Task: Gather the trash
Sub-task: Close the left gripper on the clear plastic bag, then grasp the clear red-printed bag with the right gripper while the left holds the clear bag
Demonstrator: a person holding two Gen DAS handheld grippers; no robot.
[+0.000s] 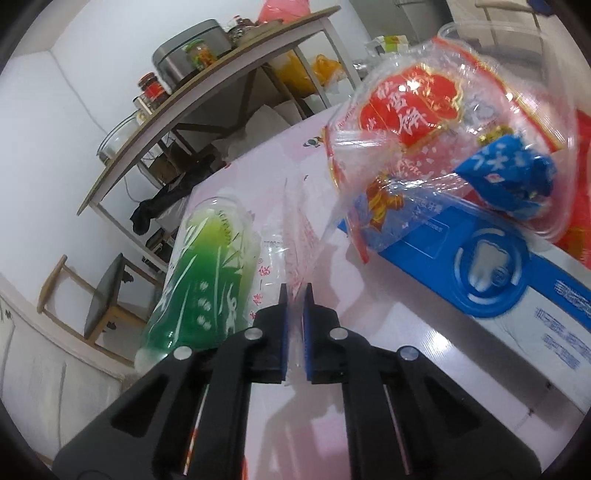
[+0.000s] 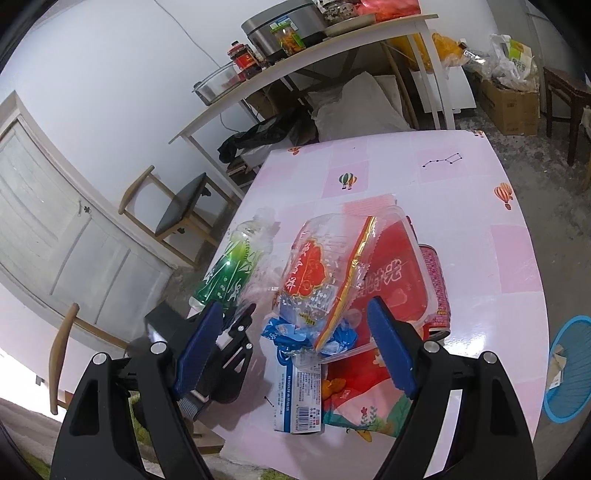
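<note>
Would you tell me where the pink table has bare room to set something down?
The table's far half, beyond the clear red-printed wrapper, is bare, as is its right side toward the blue basket. It is crowded between the green bottle and red can.

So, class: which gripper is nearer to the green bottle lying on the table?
Left. The left gripper, shut on a clear wrapper, sits right beside the green bottle. The right gripper hangs open, farther back, over the trash pile.

A lived-in home: a rice cooker (image 2: pixel 280 26) and food jars (image 2: pixel 288 38) crowd the far shelf (image 2: pixel 295 62), with a wooden chair (image 2: pixel 177 210) and panelled cupboard (image 2: pixel 55 236) at left.
</note>
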